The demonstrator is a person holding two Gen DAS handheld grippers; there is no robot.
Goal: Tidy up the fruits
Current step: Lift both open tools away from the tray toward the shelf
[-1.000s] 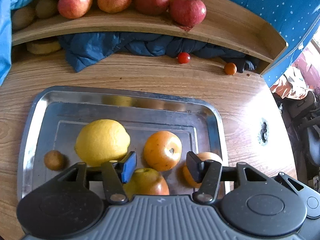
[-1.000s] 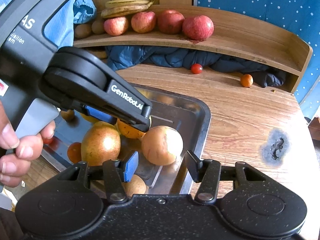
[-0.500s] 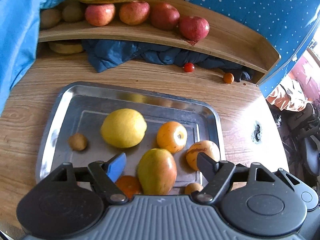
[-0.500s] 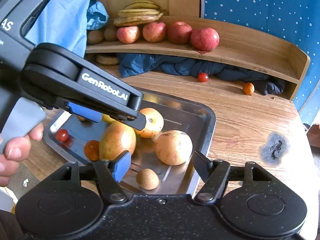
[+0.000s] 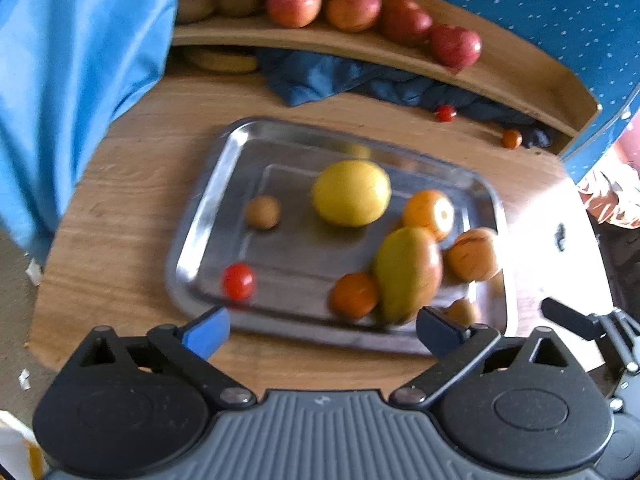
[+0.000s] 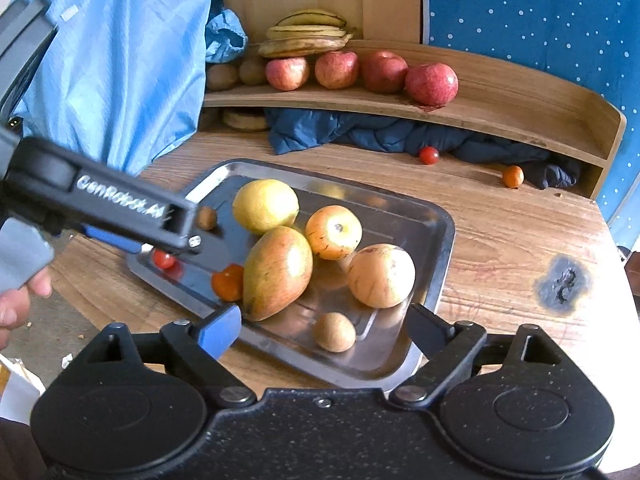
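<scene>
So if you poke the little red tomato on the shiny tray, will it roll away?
Probably. The small round red cherry tomato sits loose on the smooth metal tray, so a nudge would likely send it rolling until the raised rim stops it. Its glossy skin looks slippery, and it may squash under a hard squeeze.

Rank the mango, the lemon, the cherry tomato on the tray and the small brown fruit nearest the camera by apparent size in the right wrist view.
1. mango, though it lies nearer the camera than the lemon
2. lemon
3. small brown fruit, nearest the camera, so perhaps flattered
4. cherry tomato, partly hidden behind the left gripper, so unsure
</scene>
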